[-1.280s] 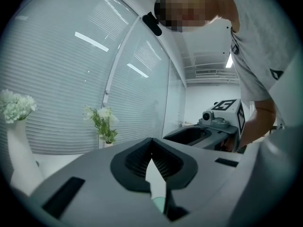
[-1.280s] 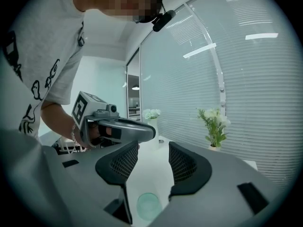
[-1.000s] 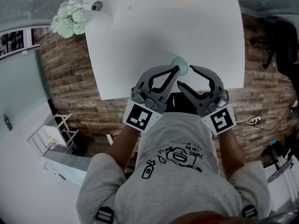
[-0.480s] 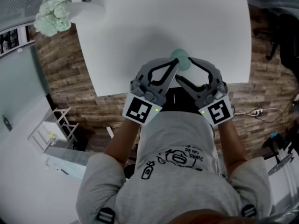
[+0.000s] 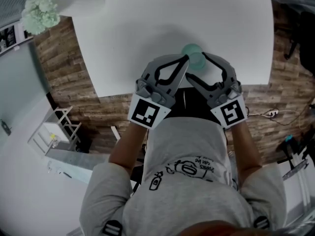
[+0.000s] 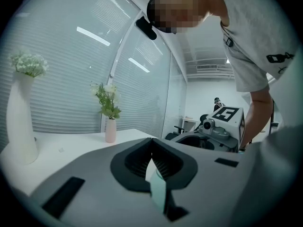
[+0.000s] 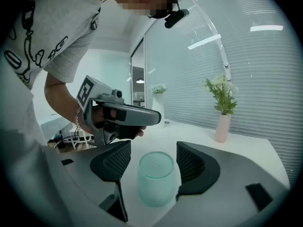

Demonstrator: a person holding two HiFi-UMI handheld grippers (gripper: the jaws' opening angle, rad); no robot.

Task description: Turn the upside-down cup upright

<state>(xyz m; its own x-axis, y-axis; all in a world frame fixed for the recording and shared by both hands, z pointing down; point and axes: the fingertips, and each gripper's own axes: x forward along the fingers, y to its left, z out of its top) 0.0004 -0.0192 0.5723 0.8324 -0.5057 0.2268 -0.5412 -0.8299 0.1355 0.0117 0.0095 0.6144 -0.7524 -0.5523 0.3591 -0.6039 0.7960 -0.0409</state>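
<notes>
— What's the biggest thing in front of me?
— The white table (image 5: 147,38). You're leaning over its near edge. A tall white vase (image 6: 19,126) of pale flowers stands at its far left corner.

— And my grippers?
— Your right gripper (image 7: 154,161) has its jaws wide apart; they have just been opening, with the cup between them. Your left gripper (image 6: 152,148) has its jaws closed tight together. It hangs beside the right one, apart from the cup.

— Where exactly is the cup?
— Your pale green cup (image 7: 156,181) stands on the table near the edge closest to you, flat closed end up. One pad of your right gripper stands clear of it. The other is just beside its wall, and I cannot tell whether it touches.

— Anything smaller?
— A thin pale strip (image 6: 158,193) shows in your left gripper's seam. I cannot tell what it is.
</notes>
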